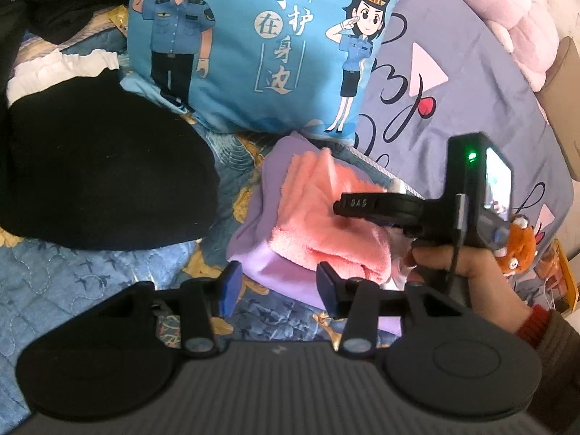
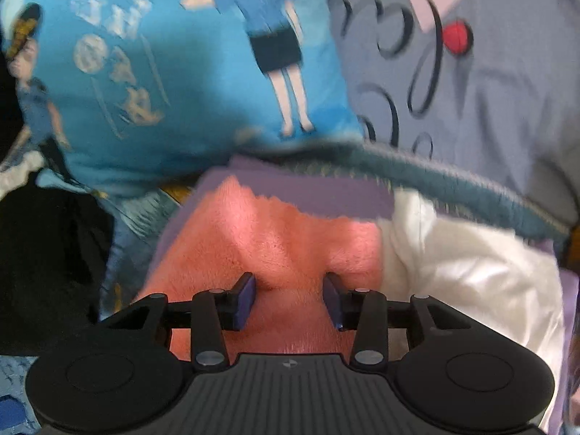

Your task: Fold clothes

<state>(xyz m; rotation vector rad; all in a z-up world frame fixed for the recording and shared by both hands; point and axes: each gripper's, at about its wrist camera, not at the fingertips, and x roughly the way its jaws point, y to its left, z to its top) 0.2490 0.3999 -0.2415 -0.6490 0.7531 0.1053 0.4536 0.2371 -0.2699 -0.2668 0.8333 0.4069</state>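
A folded pink fleece garment (image 1: 326, 217) lies on top of a folded lilac garment (image 1: 261, 253) on the bed. My left gripper (image 1: 275, 290) is open and empty, just in front of the lilac garment's near edge. My right gripper (image 1: 344, 204) hovers over the pink garment from the right. In the right wrist view the right gripper (image 2: 290, 301) is open, with the pink fleece (image 2: 275, 239) between and under its fingers, not pinched. A white garment (image 2: 464, 264) lies to the right of the pink one.
A blue cartoon pillow (image 1: 253, 43) stands behind the stack. A black garment (image 1: 101, 166) lies at the left with white fabric (image 1: 58, 69) behind it. A grey-blue duvet (image 1: 453, 101) is at the right. A patterned blue quilt (image 1: 72, 275) covers the bed.
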